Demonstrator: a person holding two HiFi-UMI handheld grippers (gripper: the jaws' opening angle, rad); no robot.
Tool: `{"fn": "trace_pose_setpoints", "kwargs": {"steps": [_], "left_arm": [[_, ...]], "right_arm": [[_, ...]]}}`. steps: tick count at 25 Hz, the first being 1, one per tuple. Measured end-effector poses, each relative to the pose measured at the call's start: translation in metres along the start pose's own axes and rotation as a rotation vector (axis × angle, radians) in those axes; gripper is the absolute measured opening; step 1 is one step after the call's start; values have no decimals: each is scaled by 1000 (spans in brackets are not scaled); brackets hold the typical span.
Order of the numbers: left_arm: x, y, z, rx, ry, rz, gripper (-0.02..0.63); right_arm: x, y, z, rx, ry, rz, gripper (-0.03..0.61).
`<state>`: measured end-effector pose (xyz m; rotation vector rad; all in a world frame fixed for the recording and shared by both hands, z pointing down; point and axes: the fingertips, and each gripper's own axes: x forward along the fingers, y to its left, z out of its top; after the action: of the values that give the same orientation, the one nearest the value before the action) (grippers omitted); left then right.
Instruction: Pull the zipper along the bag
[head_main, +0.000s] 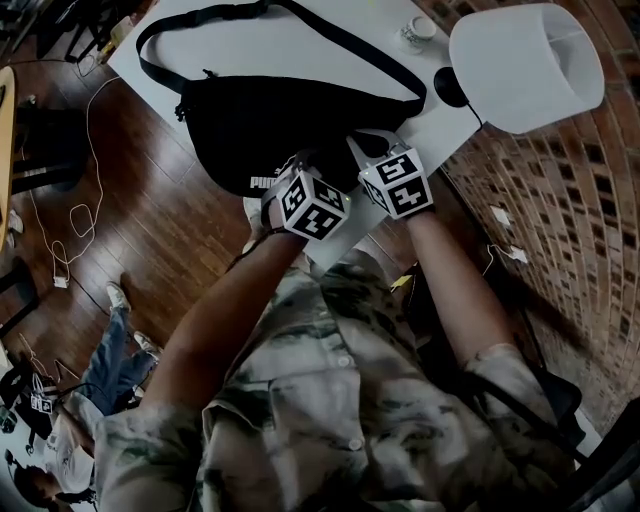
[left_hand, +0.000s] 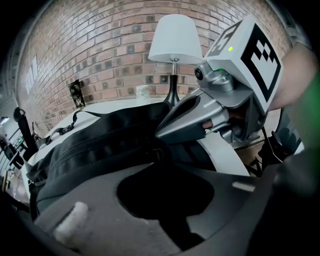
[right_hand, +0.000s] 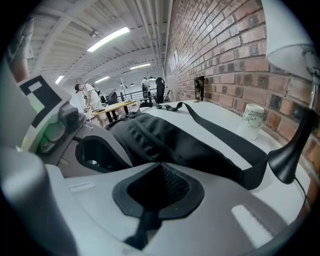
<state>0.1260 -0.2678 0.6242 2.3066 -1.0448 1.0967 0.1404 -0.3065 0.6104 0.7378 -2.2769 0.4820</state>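
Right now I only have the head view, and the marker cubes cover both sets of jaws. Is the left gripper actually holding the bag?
Observer: Yes. In the left gripper view, the left gripper is shut on the black fabric of the bag.
Operator: And the right one?
Observer: The right gripper view shows the right gripper shut on the bag as well, at its near edge. I cannot tell which part of the bag it pinches.
Operator: How close together are the two grips?
Observer: In the left gripper view, the right gripper's jaw tips touch the bag right beside the left gripper's own.
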Motion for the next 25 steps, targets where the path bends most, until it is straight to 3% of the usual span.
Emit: {"fn": "trace_pose_setpoints", "kwargs": {"steps": [1,25], "left_arm": [[0,0,0,0,3,-3,37],[-32,32,-10,14,27,-202,25]], "right_arm": [[1,0,-1,1,4,-1,6],[13,-3,-17,28,125,-84,6]]}}
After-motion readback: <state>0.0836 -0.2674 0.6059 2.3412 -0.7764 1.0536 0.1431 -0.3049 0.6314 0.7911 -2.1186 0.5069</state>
